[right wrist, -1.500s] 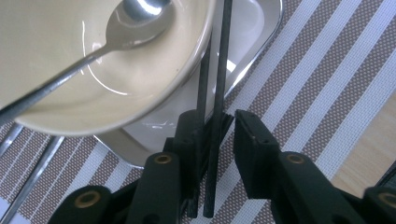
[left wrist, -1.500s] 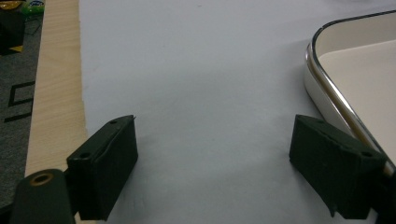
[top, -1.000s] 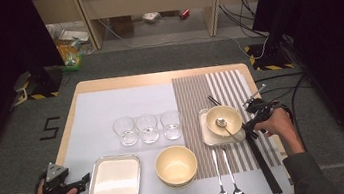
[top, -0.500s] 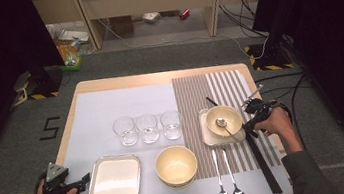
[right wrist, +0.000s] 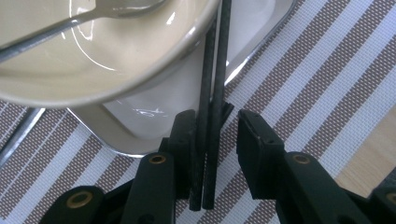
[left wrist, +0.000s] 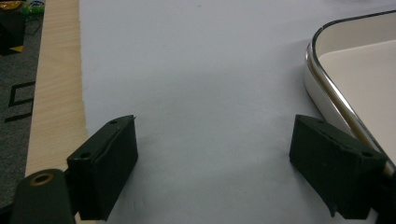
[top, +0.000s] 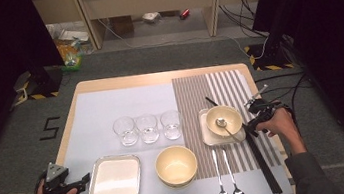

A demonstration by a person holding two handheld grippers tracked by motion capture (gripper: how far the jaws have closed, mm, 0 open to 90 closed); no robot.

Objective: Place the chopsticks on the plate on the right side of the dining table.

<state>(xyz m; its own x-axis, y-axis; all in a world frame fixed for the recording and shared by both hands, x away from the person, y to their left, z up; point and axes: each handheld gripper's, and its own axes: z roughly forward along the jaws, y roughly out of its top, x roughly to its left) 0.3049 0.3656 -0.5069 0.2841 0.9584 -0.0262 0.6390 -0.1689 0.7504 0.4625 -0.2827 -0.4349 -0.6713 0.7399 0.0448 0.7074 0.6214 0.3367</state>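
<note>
Spread jaws mark the left hand-held gripper (top: 84, 179), resting on the surface just beside the metal tray (top: 115, 180) to its right. Further right, the right hand-held gripper (right wrist: 215, 128) has two black chopsticks (right wrist: 212, 93) between its part-open jaws, against the left one, the bowl (top: 224, 120) ahead.

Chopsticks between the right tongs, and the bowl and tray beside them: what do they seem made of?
Chopsticks: matte black, thin and straight, probably plastic or carbon composite; no grain shows. Bowl: glossy cream with sharp highlights, likely glazed ceramic, possibly melamine. Tray under it: white with a bright mirror-like rim, likely enamelled or polished metal.
</note>
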